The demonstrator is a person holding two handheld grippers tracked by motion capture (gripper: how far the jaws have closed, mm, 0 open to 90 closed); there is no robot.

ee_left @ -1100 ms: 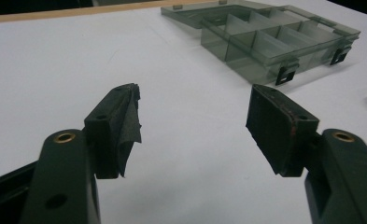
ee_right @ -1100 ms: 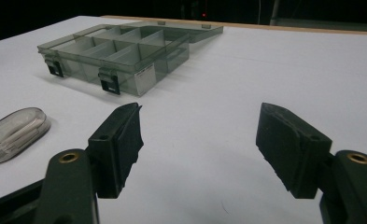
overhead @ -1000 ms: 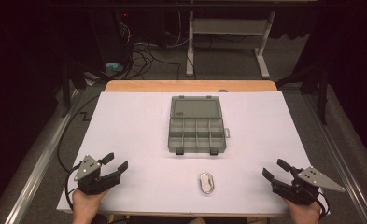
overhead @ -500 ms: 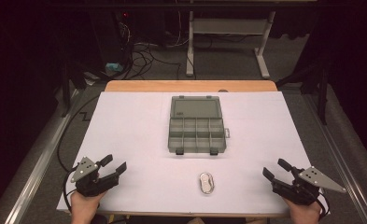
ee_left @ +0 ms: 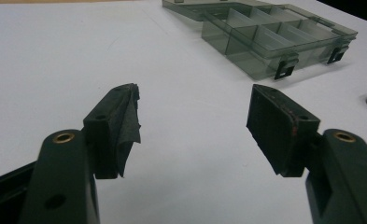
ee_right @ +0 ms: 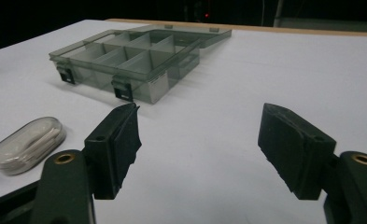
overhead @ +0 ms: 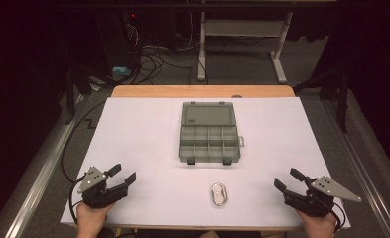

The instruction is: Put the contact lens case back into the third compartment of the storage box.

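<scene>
A smoky clear compartment box (overhead: 210,133) lies open in the middle of the white table (overhead: 148,129), its lid flat behind it and its compartments empty; it also appears as the box (ee_left: 270,37) and the box (ee_right: 134,58). A small oval clear case (overhead: 220,195) with white pieces inside lies near the front edge, seen close as the case (ee_right: 27,143). My left gripper (overhead: 121,176) rests open at the front left, jaws wide and empty (ee_left: 193,123). At the front right my right gripper (overhead: 287,180) is open too, with nothing between its jaws (ee_right: 200,144).
The table's wooden far edge (overhead: 202,91) borders a dark floor with cables (overhead: 148,54) and a white desk frame (overhead: 242,34). A metal rail (overhead: 38,173) runs along the left side. White surface lies bare between each gripper and the box.
The left gripper has drifted slightly down and left toward the front edge. The right gripper, the box and the oval case have stayed put.
</scene>
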